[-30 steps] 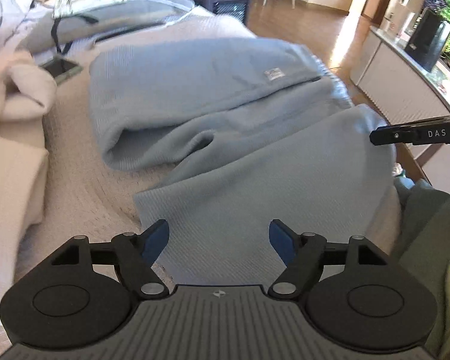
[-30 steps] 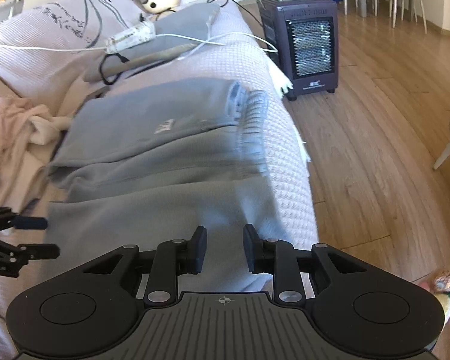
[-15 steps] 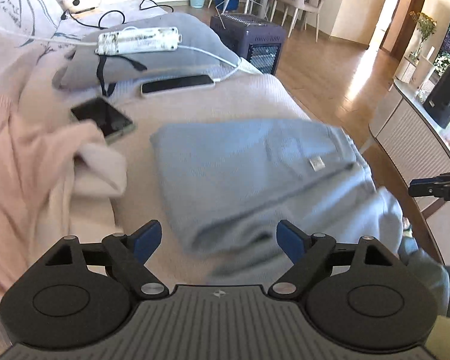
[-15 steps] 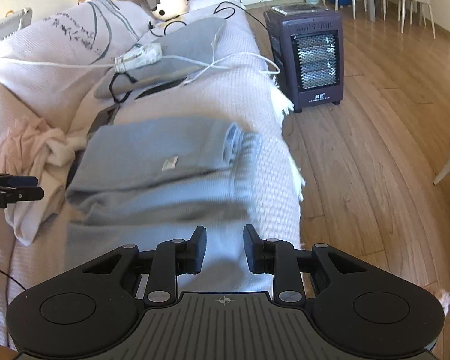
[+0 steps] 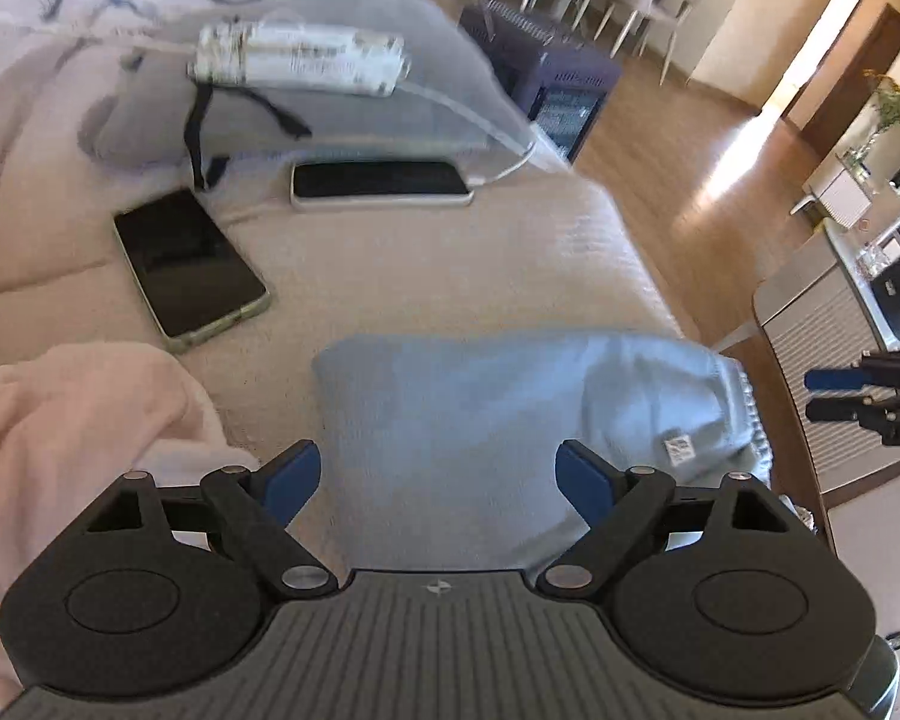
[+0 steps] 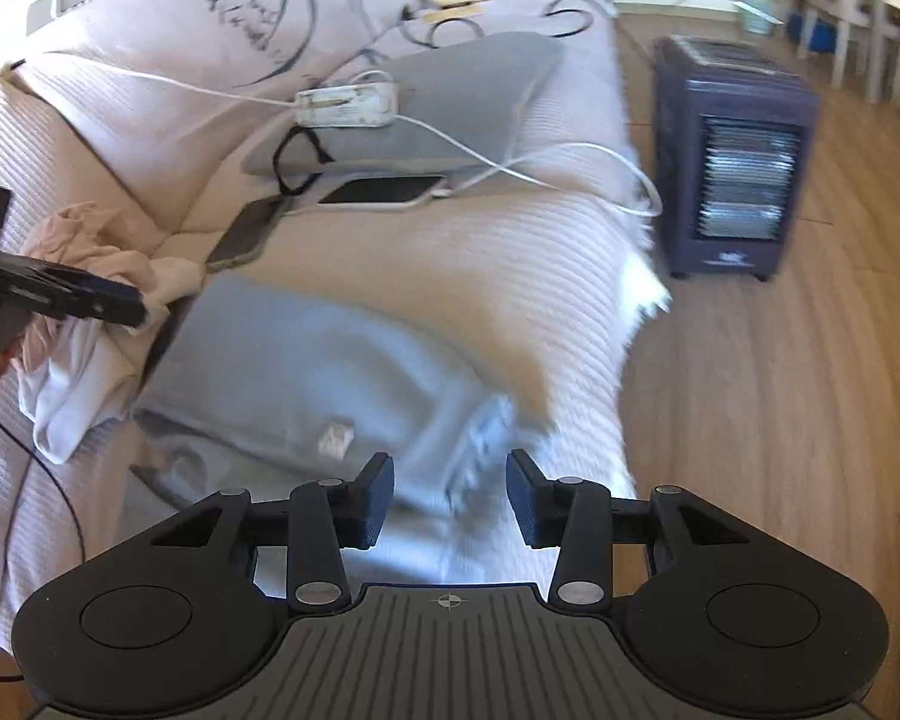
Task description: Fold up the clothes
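Observation:
A light blue garment (image 5: 480, 414) lies folded into a thick bundle on the cream sofa cover (image 5: 450, 264), its small white label (image 5: 677, 451) facing up. My left gripper (image 5: 438, 480) hovers over the bundle's near-left part, open, with nothing between its blue pads (image 5: 288, 480). In the right wrist view the same garment (image 6: 306, 372) lies just ahead of my right gripper (image 6: 448, 504), which is open and empty above the ribbed hem (image 6: 480, 438). Each gripper shows in the other's view: the right gripper (image 5: 858, 396) at the sofa's edge, the left gripper (image 6: 90, 300) over the pink clothes.
A pile of pink and white clothes (image 5: 60, 414) lies left of the garment. Beyond it are two phones (image 5: 189, 267) (image 5: 381, 183), a grey cushion (image 6: 450, 96) with a power strip (image 5: 297, 60) and cables. A dark heater (image 6: 732, 168) stands on the wooden floor right of the sofa.
Both cameras have swung up and away from the garment, which now sits lower in both views as a compact bundle. The right gripper's jaws stand slightly wider.

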`<state>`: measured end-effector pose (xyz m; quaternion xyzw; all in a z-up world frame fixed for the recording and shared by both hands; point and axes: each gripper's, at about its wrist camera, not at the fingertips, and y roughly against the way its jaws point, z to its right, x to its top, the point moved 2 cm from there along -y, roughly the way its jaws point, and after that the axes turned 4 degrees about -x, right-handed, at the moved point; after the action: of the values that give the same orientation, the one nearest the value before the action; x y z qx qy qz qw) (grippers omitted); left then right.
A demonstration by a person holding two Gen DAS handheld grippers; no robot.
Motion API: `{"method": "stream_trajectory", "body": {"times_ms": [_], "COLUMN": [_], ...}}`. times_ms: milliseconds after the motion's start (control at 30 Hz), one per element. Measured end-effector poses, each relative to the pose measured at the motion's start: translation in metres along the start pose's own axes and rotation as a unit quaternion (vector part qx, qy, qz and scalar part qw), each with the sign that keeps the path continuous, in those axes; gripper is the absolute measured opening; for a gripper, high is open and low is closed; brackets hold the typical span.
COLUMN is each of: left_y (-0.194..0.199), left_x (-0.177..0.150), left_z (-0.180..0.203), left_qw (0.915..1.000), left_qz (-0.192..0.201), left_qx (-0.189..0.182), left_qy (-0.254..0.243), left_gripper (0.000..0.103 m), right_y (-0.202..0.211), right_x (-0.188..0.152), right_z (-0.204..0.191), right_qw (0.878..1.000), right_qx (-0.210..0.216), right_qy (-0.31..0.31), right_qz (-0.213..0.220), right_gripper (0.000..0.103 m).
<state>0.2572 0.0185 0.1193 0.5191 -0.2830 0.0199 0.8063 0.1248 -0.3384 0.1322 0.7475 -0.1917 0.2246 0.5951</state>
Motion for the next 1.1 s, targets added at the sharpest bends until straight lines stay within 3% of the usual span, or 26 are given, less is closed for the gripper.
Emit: {"method": "stream_trajectory", "body": {"times_ms": [333,467,667,733,800,867,967,1100], "left_y": [-0.048,-0.063,-0.084,-0.082,-0.079,-0.074,-0.049,-0.012], "left_x": [0.017,0.024,0.027,0.026,0.024,0.024,0.023,0.012], "left_z": [-0.004,-0.005,-0.01,-0.005,-0.001,0.003,0.009,0.026], "left_qw": [0.9997,0.9989,0.9981,0.9979,0.9974,0.9971,0.9977,0.9953], "left_qz": [-0.022,-0.039,-0.05,-0.039,-0.028,-0.017,0.008,0.037], "left_qx": [-0.002,0.009,0.014,0.018,0.022,0.019,-0.012,-0.041], "left_qy": [-0.009,-0.023,-0.035,-0.049,-0.062,-0.072,-0.066,-0.079], "left_gripper": [0.083,0.083,0.082,0.072,0.053,0.017,0.013,0.012], "right_y": [-0.074,-0.099,-0.122,-0.123,-0.121,-0.118,-0.104,-0.07], "right_x": [0.044,0.05,0.049,0.049,0.046,0.044,0.042,0.04], "right_z": [0.003,0.0,-0.003,-0.005,-0.011,-0.019,-0.031,-0.044], "right_qw": [0.995,0.99,0.987,0.987,0.986,0.986,0.985,0.984], "right_qx": [0.066,0.056,0.051,0.045,0.034,0.019,-0.005,-0.028], "right_qy": [0.072,0.115,0.13,0.132,0.141,0.151,0.161,0.174], "right_qz": [-0.036,-0.061,-0.084,-0.084,-0.079,-0.074,-0.06,-0.03], "right_gripper": [0.042,0.042,0.044,0.043,0.036,0.023,0.013,0.011]}}
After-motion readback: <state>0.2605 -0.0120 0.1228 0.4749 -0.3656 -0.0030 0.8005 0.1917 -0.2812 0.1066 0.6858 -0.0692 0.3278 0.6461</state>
